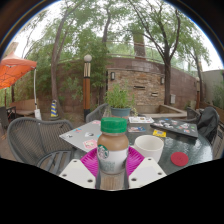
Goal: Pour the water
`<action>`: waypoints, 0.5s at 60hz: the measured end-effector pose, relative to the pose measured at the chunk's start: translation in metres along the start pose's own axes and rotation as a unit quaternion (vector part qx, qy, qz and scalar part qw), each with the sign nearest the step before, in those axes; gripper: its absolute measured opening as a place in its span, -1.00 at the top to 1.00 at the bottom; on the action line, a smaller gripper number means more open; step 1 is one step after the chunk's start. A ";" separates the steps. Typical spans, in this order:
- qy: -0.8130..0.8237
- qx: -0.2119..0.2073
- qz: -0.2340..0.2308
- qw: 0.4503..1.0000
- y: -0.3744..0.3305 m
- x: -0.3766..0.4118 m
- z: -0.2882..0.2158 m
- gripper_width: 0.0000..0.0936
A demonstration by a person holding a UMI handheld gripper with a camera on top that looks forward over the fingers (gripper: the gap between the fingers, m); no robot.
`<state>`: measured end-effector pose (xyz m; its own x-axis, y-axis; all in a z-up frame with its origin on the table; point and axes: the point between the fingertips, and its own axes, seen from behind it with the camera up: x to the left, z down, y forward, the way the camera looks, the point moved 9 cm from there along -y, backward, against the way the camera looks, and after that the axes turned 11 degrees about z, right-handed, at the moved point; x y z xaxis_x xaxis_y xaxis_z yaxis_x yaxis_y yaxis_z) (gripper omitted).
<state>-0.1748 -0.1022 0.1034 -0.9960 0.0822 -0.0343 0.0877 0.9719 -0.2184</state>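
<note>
Tool (112, 172) clamped on bottle (113, 148): both pink pads (92, 163) press its sides, no gap visible at either flank. Bottle held between the fingers, above the near edge of the counter (80, 135), brownish liquid inside, label wrapped round the middle.

Green cap (114, 126) on top, looks closed. Long axis vertical, cap up, mouth pointing skyward, no tilt.

White cup (149, 147) just ahead and right of the bottle, standing upright on the counter, mouth open upward; contents not visible. Red lid-like disc (179, 158) further right, near the cup. Papers (140, 119) and clutter beyond.

Progress estimate: grasp done, pour not started. Cap probably needs to come off, if it is really sealed. Left to do: shift bottle over the cup, tip long axis toward horizontal with mouth over the rim, pour, return upright.
</note>
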 end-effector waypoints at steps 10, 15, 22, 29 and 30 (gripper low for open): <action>0.241 0.062 -0.061 0.967 0.031 0.006 -0.040 0.39; 0.442 0.125 -0.097 0.883 0.044 0.000 -0.063 0.39; 0.652 0.166 -0.153 0.724 0.059 -0.009 -0.068 0.39; 0.783 0.199 -0.179 0.561 0.062 -0.015 -0.073 0.39; 0.798 0.200 -0.180 0.538 0.063 -0.018 -0.074 0.39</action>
<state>-0.1528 -0.0258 0.1628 0.3354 0.2999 0.8931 -0.4378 0.8890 -0.1341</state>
